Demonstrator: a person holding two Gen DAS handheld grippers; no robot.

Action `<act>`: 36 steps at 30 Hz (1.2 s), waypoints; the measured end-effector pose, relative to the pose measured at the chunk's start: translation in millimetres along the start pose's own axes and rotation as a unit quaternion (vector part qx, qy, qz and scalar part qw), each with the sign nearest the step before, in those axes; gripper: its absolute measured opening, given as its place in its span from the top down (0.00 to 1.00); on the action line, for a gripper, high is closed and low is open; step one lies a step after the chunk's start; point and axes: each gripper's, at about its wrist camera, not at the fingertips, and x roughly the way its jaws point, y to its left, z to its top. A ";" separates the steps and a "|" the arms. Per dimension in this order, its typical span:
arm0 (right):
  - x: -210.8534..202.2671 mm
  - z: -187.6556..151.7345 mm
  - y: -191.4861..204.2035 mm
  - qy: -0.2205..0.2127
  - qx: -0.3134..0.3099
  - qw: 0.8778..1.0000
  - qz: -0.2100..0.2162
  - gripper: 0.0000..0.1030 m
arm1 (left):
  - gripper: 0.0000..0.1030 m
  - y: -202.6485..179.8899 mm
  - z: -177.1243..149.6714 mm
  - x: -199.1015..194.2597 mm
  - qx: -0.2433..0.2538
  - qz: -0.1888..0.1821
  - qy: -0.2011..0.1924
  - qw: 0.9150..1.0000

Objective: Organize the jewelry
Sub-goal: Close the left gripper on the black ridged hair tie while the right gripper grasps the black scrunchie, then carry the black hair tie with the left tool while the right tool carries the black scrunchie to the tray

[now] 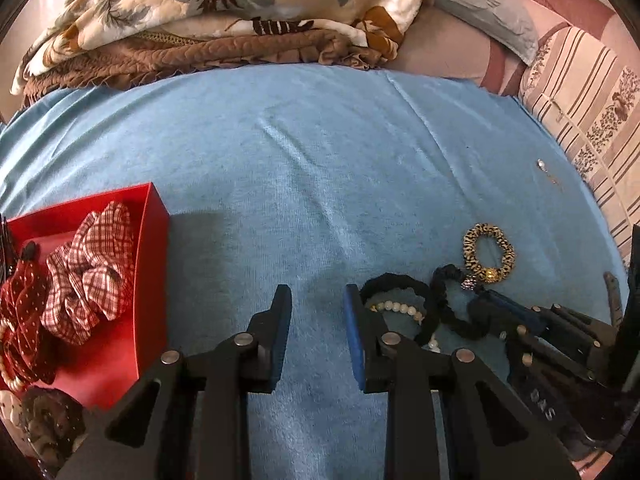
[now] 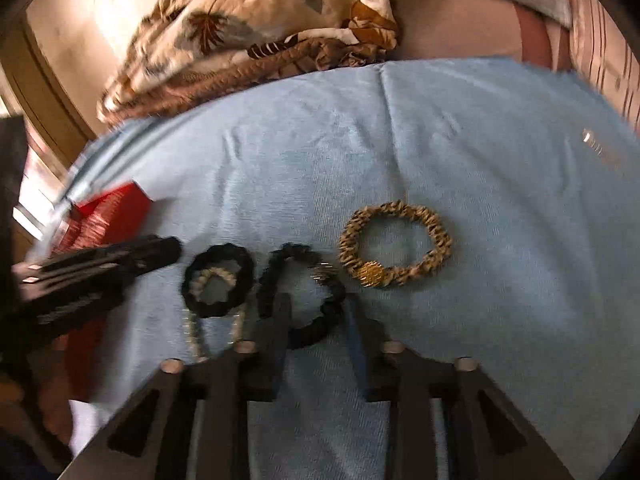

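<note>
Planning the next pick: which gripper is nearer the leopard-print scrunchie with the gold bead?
Right. The right gripper sits just short of the leopard-print scrunchie; the left gripper is farther left.

The box (image 1: 152, 216) lies left on the towel (image 1: 320, 152), scrunchies (image 1: 90, 272) inside; three hair ties (image 2: 394, 244) lie right.

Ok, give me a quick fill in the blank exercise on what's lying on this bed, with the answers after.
1. The checked scrunchie lies inside the ____ box.
2. The towel under everything is ____.
3. The pearl bracelet lies partly inside a ____ hair tie.
4. The left tool is ____, holding nothing.

Answers: red; blue; black; open
</note>
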 end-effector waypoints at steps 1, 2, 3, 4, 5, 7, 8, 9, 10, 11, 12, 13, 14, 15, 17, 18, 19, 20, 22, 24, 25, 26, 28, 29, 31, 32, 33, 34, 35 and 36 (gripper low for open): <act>-1.4 -0.7 -4.0 0.002 0.001 1.000 0.001 0.93 | 0.74 -1.0 -1.1 -0.6 0.001 -0.004 0.001 1.000; -3.8 -1.8 -7.9 0.004 0.002 1.000 -0.002 0.93 | 0.74 -3.0 -1.9 -0.8 0.004 -0.007 0.001 1.000; -9.6 -5.0 -13.4 0.003 0.001 1.000 -0.019 0.93 | 0.74 -5.5 -2.9 -0.7 0.010 -0.010 0.001 1.000; -15.2 -8.8 -18.8 0.002 0.000 0.999 -0.037 0.93 | 0.72 -8.2 -3.7 -0.1 0.015 -0.010 0.002 1.000; -19.3 -12.6 -25.1 0.004 0.001 0.999 -0.048 0.93 | 0.70 -11.5 -4.5 1.6 0.022 -0.007 0.003 1.000; -29.6 -23.9 -39.7 0.010 0.016 0.999 -0.044 0.93 | 0.69 -16.2 -6.4 6.1 0.033 0.002 0.006 0.999; -34.9 -28.4 -45.0 0.010 0.021 0.999 -0.042 0.93 | 0.69 -17.7 -7.1 10.1 0.036 0.005 0.010 0.999; -39.6 -33.8 -50.8 0.010 0.027 0.999 -0.039 0.93 | 0.69 -18.7 -7.6 13.5 0.039 0.009 0.012 0.999; -44.3 -40.0 -57.1 0.008 0.034 0.999 -0.030 0.93 | 0.69 -19.6 -7.5 14.4 0.041 0.012 0.007 0.999; -46.6 -43.6 -59.8 0.003 0.039 0.999 -0.022 0.93 | 0.75 -20.9 -6.6 15.0 0.043 0.016 0.005 0.999; -47.5 -45.8 -61.3 -0.003 0.042 0.999 -0.017 0.93 | 0.86 -21.0 -5.2 15.4 0.043 0.024 0.004 0.999; -48.1 -48.5 -61.4 -0.008 0.041 0.999 -0.015 0.93 | 0.94 -19.5 -2.7 16.2 0.036 0.029 0.011 0.999; -48.6 -49.9 -60.9 -0.011 0.040 0.999 -0.016 0.93 | 0.95 -16.2 -0.9 13.6 0.025 0.030 0.008 0.999; -49.0 -50.9 -60.1 -0.018 0.039 0.999 -0.015 0.92 | 0.95 -13.5 0.0 9.8 0.018 0.038 0.002 0.999; -48.7 -53.4 -56.7 -0.029 0.033 0.999 -0.008 0.92 | 0.95 -7.9 2.2 -2.7 0.011 0.048 -0.014 0.999; -48.1 -53.9 -55.6 -0.032 0.032 0.999 -0.006 0.92 | 0.95 -5.9 2.6 -9.9 0.010 0.050 -0.020 0.999; -49.2 -55.4 -57.2 -0.037 0.036 0.999 0.002 0.92 | 0.95 -5.4 2.3 -16.5 0.010 0.050 -0.025 0.998; -50.3 -55.7 -58.7 -0.039 0.041 0.998 0.010 0.92 | 0.95 -5.4 0.7 -25.8 0.009 0.049 -0.032 0.998; -52.8 -56.9 -61.9 -0.042 0.054 0.997 0.026 0.92 | 0.95 -7.1 -5.5 -42.0 0.008 0.045 -0.043 0.998; -56.7 -57.4 -61.3 -0.047 0.062 0.996 0.035 0.92 | 0.95 -10.0 -15.1 -57.3 0.002 0.035 -0.051 0.998; -58.8 -57.9 -60.7 -0.050 0.064 0.996 0.037 0.92 | 0.95 -11.8 -19.1 -62.4 0.001 0.031 -0.053 0.998; -62.4 -58.8 -59.7 -0.054 0.067 0.996 0.040 0.92 | 0.95 -14.0 -27.3 -70.3 -0.002 0.025 -0.056 0.998; -69.6 -62.5 -57.6 -0.060 0.071 0.995 0.045 0.92 | 0.94 -17.6 -41.9 -82.1 -0.006 0.020 -0.061 0.998; -72.9 -64.2 -56.4 -0.062 0.073 0.994 0.048 0.92 | 0.95 -19.1 -47.9 -86.6 -0.007 0.020 -0.064 0.998; -79.6 -68.6 -53.8 -0.064 0.078 0.993 0.053 0.92 | 0.95 -20.4 -63.3 -97.3 -0.010 0.021 -0.070 0.997; -82.3 -70.3 -53.3 -0.065 0.079 0.993 0.055 0.92 | 0.94 -20.1 -70.6 -101.8 -0.012 0.021 -0.071 0.997; -87.8 -74.0 -51.3 -0.068 0.082 0.993 0.057 0.92 | 0.94 -19.7 -77.9 -106.9 -0.014 0.022 -0.072 0.997; -92.8 -77.0 -49.7 -0.070 0.084 0.992 0.058 0.92 | 0.94 -19.2 -82.9 -110.4 -0.015 0.023 -0.073 0.997; -97.1 -78.7 -48.0 -0.072 0.085 0.992 0.059 0.92 | 0.94 -17.9 -89.9 -115.1 -0.016 0.027 -0.073 0.997; -101.8 -81.1 -46.7 -0.074 0.085 0.992 0.061 0.92 | 0.94 -16.5 -95.9 -119.1 -0.017 0.031 -0.075 0.997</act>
